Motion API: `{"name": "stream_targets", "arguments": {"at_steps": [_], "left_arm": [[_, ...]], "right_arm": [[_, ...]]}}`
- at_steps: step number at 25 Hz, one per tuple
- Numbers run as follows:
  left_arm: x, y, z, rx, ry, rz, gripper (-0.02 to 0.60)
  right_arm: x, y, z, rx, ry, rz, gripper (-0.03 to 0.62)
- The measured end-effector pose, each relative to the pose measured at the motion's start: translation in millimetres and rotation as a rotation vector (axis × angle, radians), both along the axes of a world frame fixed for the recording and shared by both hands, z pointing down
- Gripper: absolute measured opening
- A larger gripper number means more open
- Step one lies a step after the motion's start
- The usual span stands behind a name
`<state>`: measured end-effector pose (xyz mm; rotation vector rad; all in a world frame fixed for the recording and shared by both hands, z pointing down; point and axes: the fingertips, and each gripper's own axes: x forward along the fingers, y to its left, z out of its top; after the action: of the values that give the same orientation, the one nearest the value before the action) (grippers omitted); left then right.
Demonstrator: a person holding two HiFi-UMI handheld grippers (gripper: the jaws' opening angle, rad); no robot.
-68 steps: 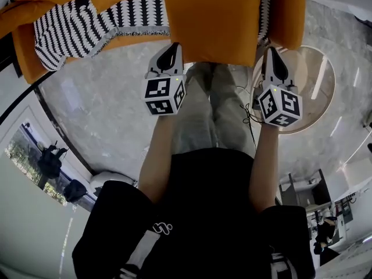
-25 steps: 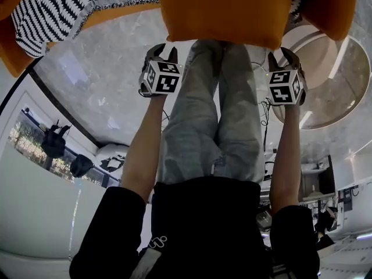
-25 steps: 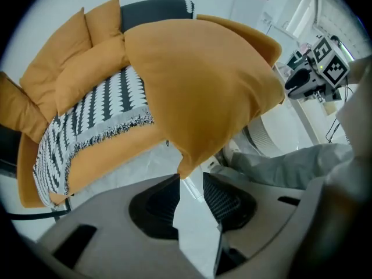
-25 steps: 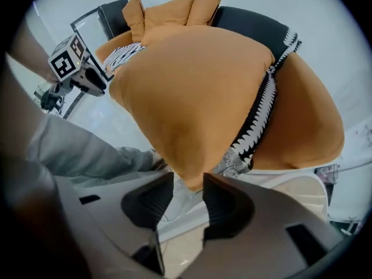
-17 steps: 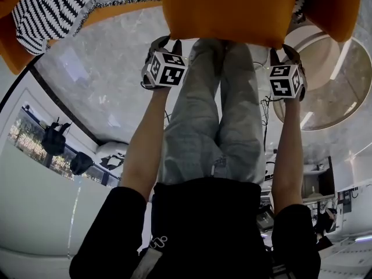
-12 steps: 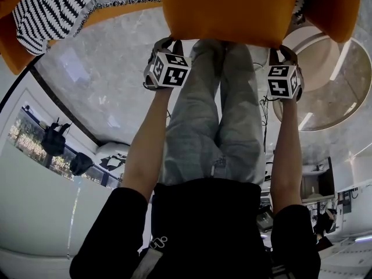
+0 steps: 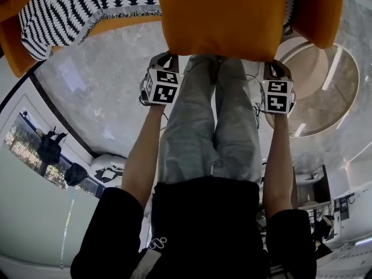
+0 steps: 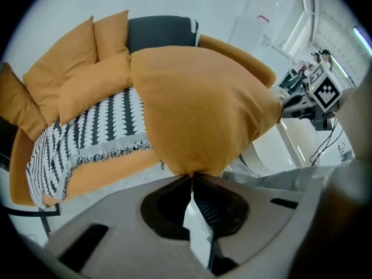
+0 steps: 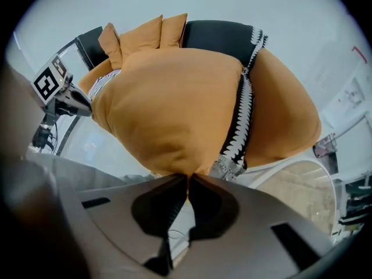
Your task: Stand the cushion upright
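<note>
Where it hangs at top centre of head view, the cushion is pinched at lower corners: L tool & R tool both clamped on fabric. Sofa upper left holds striped throw.

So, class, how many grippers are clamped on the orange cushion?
2. The left gripper pinches the near left corner of the orange cushion, and the right gripper pinches its near right corner. No other gripper shows.
</note>
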<state>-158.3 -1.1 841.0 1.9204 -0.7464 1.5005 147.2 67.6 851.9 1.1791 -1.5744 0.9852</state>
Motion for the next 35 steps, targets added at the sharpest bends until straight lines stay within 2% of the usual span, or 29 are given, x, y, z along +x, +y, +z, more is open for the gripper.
{"name": "stream_targets", "arguments": {"at_steps": [9,14,19,25,30,35], "left_arm": [[11,-37,-77,0.083,0.089,-0.024,0.017],[15,-59,-123,0.105,0.154,-0.082,0.017],[24,-83,-168,0.151,0.196,-0.104,0.017],[31,-121,-215,0.211,0.254,-0.136,0.017],[54,-167,-252,0.307,0.306,-0.126,0.017],[63,-203,-283,0.368,0.345,-0.146,0.017]], "right_arm": [[8,-33,-77,0.095,-0.024,0.08,0.014],[11,-54,-123,0.153,-0.023,0.08,0.014],[22,-78,-168,0.221,-0.049,0.137,0.014],[29,-116,-217,0.304,-0.054,0.161,0.014],[52,-160,-253,0.411,-0.067,0.186,0.014],[62,-195,-287,0.492,-0.082,0.175,0.014]]}}
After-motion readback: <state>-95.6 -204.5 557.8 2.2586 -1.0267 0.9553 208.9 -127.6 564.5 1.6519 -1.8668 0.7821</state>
